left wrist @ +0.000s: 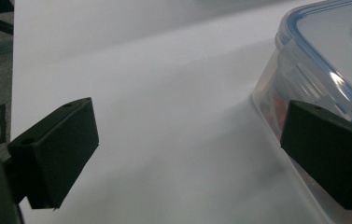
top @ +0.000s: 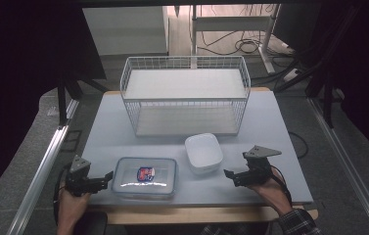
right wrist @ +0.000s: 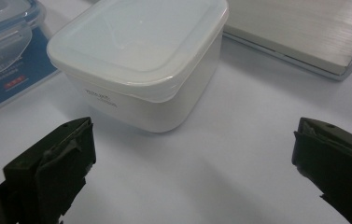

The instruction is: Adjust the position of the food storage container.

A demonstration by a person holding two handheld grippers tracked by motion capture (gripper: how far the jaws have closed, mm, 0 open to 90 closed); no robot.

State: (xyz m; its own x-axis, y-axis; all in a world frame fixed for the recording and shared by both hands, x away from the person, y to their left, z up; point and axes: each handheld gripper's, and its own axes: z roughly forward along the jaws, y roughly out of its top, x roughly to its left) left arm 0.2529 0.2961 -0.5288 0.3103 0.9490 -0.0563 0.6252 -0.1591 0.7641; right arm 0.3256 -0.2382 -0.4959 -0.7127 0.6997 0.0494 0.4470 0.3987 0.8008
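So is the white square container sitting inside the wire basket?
No, the white square container stands on the table in front of the wire basket, beside the clear lidded box.

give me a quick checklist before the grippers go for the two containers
1. Left gripper open: ok, jaws wide apart.
2. Right gripper open: ok, jaws wide apart.
3. Clear container within the left gripper's reach: ok, its blue-rimmed side sits right by one jaw.
4. White container lined up with the right gripper: ok, it stands ahead between the jaws, untouched.
5. Lids on both containers: ok, both look seated; whether the latches are locked, cannot tell.
6. Wire rack shelves free: ok, nothing on either shelf.
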